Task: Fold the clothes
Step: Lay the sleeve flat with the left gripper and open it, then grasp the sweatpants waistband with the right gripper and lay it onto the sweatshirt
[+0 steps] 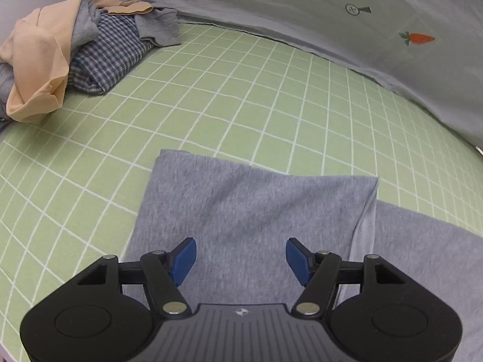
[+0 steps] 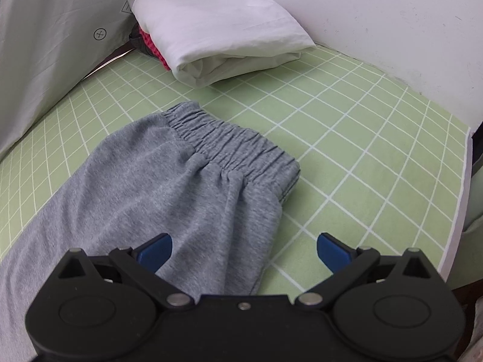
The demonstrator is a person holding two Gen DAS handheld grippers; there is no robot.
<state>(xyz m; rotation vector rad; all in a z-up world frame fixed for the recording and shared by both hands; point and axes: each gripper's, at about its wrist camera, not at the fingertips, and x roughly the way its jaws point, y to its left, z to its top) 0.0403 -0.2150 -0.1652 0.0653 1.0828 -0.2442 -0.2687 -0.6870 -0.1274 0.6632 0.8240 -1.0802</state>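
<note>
On the green checked sheet (image 1: pixel 241 96) that covers the bed, a grey garment (image 1: pixel 247 211) lies flat, one part folded over the rest so that a doubled panel sits on top. In the right wrist view its gathered elastic waistband (image 2: pixel 232 147) faces the far end of the bed, pointing toward a folded white bundle (image 2: pixel 217 30) that rests in the far corner against the white wall (image 2: pixel 377 15); a scrap of red patterned cloth (image 2: pixel 151 48) shows beneath that bundle.

The left gripper (image 1: pixel 241 259) hangs above the folded panel, jaws standing well apart, blue pads (image 1: pixel 184 259) clear of the fabric, nothing held. The right gripper (image 2: pixel 244 252) is over the near edge of the garment, beside the waistband end, jaws spread wide; its left pad is over grey cloth, its right pad over bare sheet, and no cloth is clamped.

At the far left corner, in the left wrist view, lies an unfolded heap of clothes (image 1: pixel 75 51): peach, grey and blue-checked pieces. A pale grey printed cloth (image 1: pixel 332 15), bearing a carrot motif (image 1: pixel 418 38), runs along the far edge.
</note>
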